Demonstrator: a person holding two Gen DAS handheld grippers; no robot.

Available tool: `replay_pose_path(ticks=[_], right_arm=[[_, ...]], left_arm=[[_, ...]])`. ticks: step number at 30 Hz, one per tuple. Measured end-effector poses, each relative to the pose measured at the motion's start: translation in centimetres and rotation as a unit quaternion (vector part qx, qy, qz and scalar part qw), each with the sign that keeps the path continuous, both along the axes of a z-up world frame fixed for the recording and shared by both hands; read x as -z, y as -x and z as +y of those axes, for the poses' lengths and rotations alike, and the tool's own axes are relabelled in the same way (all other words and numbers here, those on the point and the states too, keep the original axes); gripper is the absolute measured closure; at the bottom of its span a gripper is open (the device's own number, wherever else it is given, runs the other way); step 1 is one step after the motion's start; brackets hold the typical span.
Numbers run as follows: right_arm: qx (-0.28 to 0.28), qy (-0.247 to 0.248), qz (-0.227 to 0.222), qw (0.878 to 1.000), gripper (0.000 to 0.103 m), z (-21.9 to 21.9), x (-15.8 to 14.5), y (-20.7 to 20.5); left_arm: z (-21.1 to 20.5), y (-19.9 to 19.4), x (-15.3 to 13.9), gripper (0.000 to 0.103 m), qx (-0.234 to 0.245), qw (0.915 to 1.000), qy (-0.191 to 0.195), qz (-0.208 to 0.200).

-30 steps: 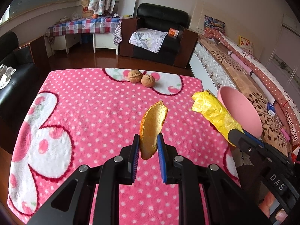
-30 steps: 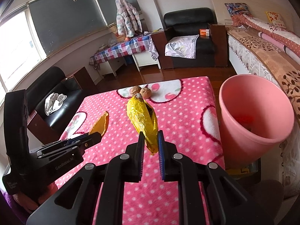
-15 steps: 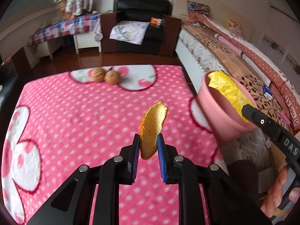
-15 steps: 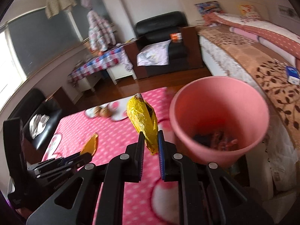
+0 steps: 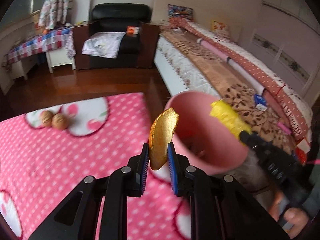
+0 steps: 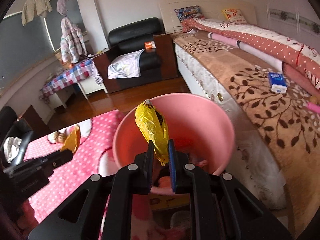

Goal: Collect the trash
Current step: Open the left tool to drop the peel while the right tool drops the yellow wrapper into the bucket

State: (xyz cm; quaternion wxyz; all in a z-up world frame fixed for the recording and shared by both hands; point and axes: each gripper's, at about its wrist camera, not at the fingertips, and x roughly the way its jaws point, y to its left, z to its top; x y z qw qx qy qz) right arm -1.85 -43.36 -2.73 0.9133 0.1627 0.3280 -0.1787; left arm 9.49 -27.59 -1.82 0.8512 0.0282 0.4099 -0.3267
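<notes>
no legible writing; right tongs (image 6: 161,152) grip yellow wrapper (image 6: 153,128) above pink bin (image 6: 224,124).

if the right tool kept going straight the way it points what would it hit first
Most likely the inside of the pink bin: the right tool, shut on the yellow wrapper, points down into its open mouth. Depth is hard to judge, so the near rim might come first.

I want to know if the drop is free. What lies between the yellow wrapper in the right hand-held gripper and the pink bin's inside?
Nothing: in the right wrist view the yellow wrapper hangs over the pink bin mouth, only air below.
</notes>
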Motion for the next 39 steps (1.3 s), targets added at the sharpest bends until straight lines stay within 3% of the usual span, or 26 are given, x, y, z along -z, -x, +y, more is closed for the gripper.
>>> replay_pose_path(ticks=[7,21,24,28,32,39], right_arm=[[0.023,0.015,0.014,1.000,0.089,-1.8,0.6,-0.5],[0.042,-0.003,0.033,0.999,0.089,-4.1,2.4,0.0],[0.042,-0.007,0.034,0.999,0.089,-4.3,2.6,-0.1],[0.041,-0.010,0.033,0.999,0.089,-4.4,2.7,-0.1],[0.042,-0.016,0.033,0.998,0.089,-4.4,2.6,-0.2],[0.040,-0.029,0.021,0.999,0.072,-4.7,2.3,-0.1]], left_arm=[[-4.5,-1.0,-0.5,0.085,0.039,0.9989,0.023,0.008],[-9.6,-0.9,1.9,0.085,0.058,0.9981,-0.017,0.002],[-9.8,-0.9,1.9,0.079,0.059,0.9981,-0.018,-0.003],[-9.6,-0.8,1.7,0.059,0.057,0.9982,-0.017,-0.008],[-9.2,-0.7,1.5,0.053,0.054,0.9984,-0.013,-0.006],[-8.3,-0.4,0.9,0.050,0.045,0.9988,-0.009,-0.013]])
